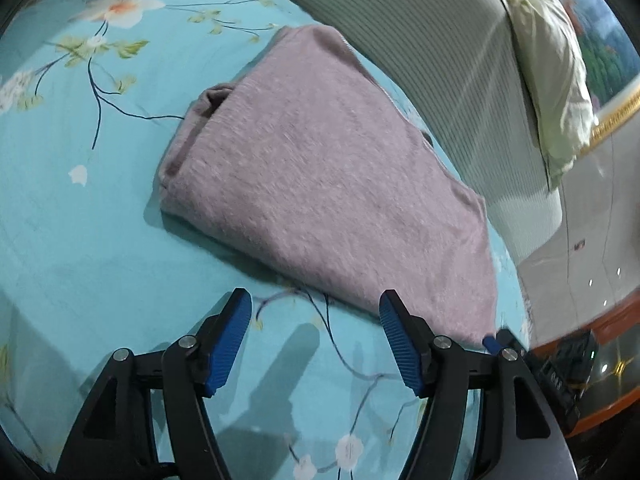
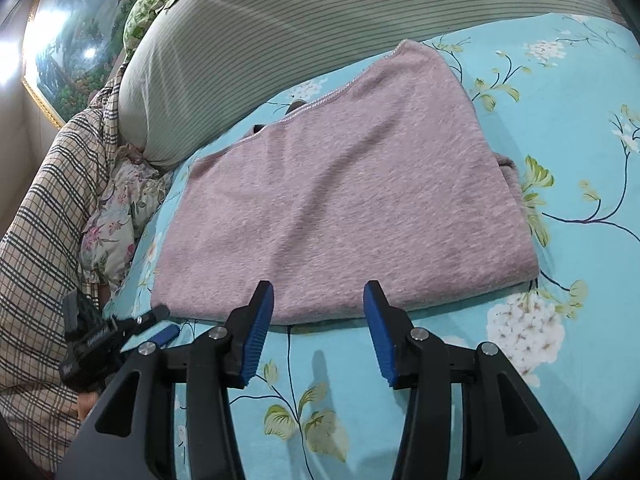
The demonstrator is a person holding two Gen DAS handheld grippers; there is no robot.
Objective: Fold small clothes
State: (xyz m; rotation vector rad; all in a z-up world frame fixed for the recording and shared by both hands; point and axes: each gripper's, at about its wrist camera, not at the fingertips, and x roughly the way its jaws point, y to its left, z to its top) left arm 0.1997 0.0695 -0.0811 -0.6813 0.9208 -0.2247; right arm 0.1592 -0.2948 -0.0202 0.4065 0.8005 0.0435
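A folded pink-mauve knit garment [image 1: 320, 176] lies flat on the turquoise floral bedsheet [image 1: 80, 240]. It also shows in the right wrist view [image 2: 344, 200]. My left gripper [image 1: 316, 304] is open and empty, its fingertips just short of the garment's near edge. My right gripper [image 2: 319, 294] is open and empty, its blue pads [image 2: 258, 328] at the garment's near hem, above the cloth. The other gripper shows at the left edge of the right wrist view [image 2: 100, 340].
A grey striped pillow [image 2: 280, 40] lies behind the garment. A plaid blanket [image 2: 44, 220] and floral cloth [image 2: 120, 208] sit at the left. A framed landscape painting [image 2: 72, 40] hangs on the wall. The bed edge and floor [image 1: 592, 240] are at the right.
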